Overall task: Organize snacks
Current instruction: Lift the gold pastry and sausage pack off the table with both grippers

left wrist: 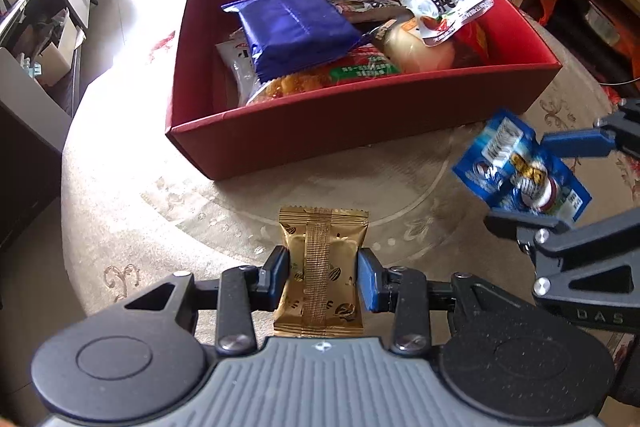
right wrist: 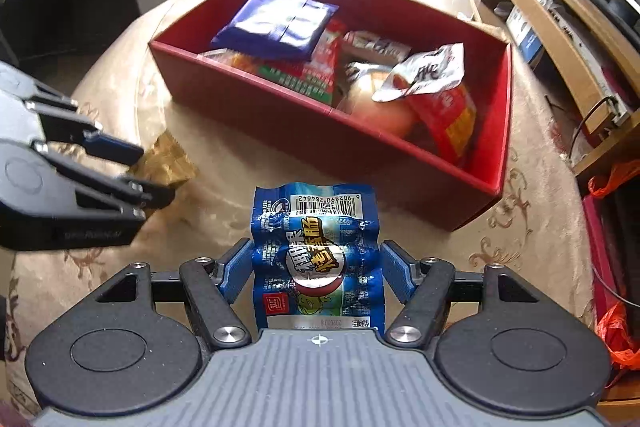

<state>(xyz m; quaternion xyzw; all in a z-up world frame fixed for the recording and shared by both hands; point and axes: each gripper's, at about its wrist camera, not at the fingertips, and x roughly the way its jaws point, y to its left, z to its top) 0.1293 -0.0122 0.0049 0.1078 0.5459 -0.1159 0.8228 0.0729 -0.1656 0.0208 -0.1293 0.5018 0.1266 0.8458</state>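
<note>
Gold wrapper (left wrist: pixel 322 269) first, since it sits right under the left camera: a small foil-type snack packet, pinched across its middle by the left gripper (left wrist: pixel 323 277), fingers (left wrist: pixel 276 273) pressed in on both long edges. It looks light and crinkly, puffed with air, so I'd guess whatever is inside could crush if squeezed hard. Gripping the middle seems fine, though the sealed ends would be a safer spot if the filling is brittle.

Over on the right, the right gripper (right wrist: pixel 316 267) has a blue sausage pack (right wrist: pixel 316 259), its fingers (right wrist: pixel 236 267) about half open and closed against the pack's sides, the barcode end pointing away toward the box. That one looks denser and floppier, with slick plastic over several links, so I'd expect it to sag or slide if held by an edge only. Taking it across the width, as now, seems the better hold.

Both snacks are up off the desk (left wrist: pixel 132 195), just short of the near wall of the red box (left wrist: pixel 360 119). Inside are a blue packet (left wrist: pixel 290 27), a white pouch (left wrist: pixel 444 7) and more bags, fairly piled up. Free room looks best at the near left corner, but that's my guess.
</note>
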